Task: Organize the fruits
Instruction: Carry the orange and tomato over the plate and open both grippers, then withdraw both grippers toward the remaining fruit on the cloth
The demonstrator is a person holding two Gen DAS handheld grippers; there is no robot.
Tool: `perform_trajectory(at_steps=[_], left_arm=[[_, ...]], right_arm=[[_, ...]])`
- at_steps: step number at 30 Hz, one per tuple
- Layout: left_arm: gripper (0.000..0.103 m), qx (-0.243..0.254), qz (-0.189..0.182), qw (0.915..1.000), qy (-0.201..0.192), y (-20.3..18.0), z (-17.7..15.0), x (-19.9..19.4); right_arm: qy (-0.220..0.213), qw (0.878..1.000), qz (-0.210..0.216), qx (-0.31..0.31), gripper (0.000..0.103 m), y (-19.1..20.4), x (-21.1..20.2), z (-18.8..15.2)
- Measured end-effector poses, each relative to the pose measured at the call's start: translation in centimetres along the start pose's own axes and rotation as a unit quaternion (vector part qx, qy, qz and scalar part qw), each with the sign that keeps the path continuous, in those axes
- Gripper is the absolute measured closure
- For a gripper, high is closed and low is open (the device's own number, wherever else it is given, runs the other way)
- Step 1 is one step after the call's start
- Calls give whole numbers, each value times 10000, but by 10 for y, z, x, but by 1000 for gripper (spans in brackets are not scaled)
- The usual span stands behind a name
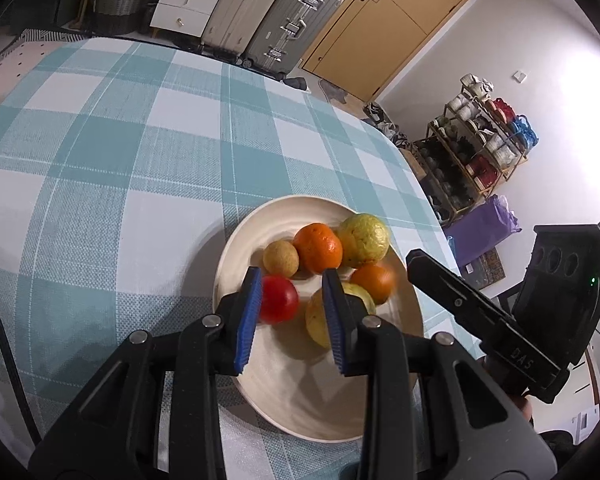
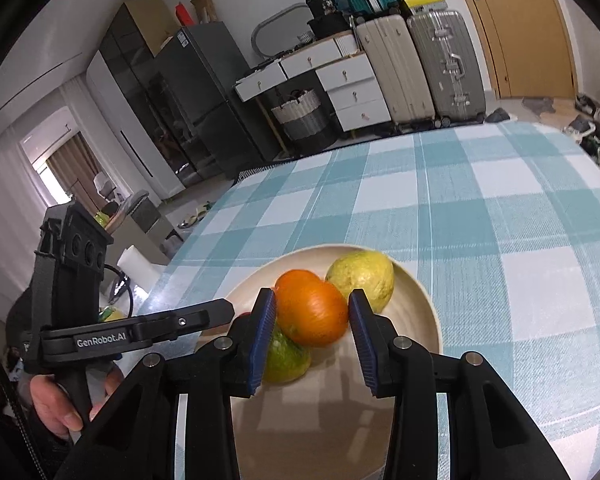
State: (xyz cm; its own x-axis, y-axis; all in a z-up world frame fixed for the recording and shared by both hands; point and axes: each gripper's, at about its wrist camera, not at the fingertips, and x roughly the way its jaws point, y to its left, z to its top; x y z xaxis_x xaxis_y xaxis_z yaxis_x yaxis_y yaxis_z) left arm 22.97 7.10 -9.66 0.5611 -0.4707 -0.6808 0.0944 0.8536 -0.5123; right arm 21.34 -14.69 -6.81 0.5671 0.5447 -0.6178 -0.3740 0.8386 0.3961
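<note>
A cream plate (image 1: 300, 400) (image 2: 420, 320) on the checked tablecloth holds several fruits: a red tomato (image 1: 278, 300), a small brown fruit (image 1: 281, 257), an orange (image 1: 318, 248), a yellow-green guava (image 1: 364, 240) (image 2: 362, 276) and a greener fruit (image 1: 318, 320) (image 2: 286, 356). My left gripper (image 1: 292, 312) hovers over the plate's near side, its jaws drawn close with nothing gripped; the tomato lies just beyond its left pad. My right gripper (image 2: 312, 328) stands open over the plate. A second orange (image 2: 312, 312) (image 1: 374, 280), blurred, sits loose between its blue pads.
The tablecloth (image 1: 120, 160) stretches away left of and beyond the plate. The table's edge runs close to the plate's right side in the left wrist view. Suitcases (image 2: 432, 64), white drawers (image 2: 352, 88) and a shoe rack (image 1: 480, 152) stand on the floor beyond. A hand (image 2: 60, 404) holds the left gripper.
</note>
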Motion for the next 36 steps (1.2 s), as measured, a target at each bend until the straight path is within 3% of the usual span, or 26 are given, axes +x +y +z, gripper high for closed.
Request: perform_trajectory(at_steps=[2,8,17,22,26,34,36], left_arm=[[76,17,27,10000,-12,-1,1,-3],[76,32,133,9999,-63,-5,-2,-15],[69,352,614,9972,-233,-26,-21,-43],[66,595,950,9932,-319,-42,-36,-57],[56,699,1052,9912,-394,-52,-46,-68],[39,889,1319,9854,-602,-71,-69,-91],[30,937,1383,9836,-674,-76,-75,-95]], right_arm=[[-11,10000,62,-29,56,2,-1,2],[-210,9997,87,-74,55,5,-16,4],[-436,9990,-47,3,52,3,-48,-1],[-455,9988,-157,13,40,4,-60,-10],[-472,9986,-200,-103,38,9,-73,-18],[-650,9971,-174,-347,17,27,-98,-36],[-696,9966,-158,-401,14,31,-104,-39]])
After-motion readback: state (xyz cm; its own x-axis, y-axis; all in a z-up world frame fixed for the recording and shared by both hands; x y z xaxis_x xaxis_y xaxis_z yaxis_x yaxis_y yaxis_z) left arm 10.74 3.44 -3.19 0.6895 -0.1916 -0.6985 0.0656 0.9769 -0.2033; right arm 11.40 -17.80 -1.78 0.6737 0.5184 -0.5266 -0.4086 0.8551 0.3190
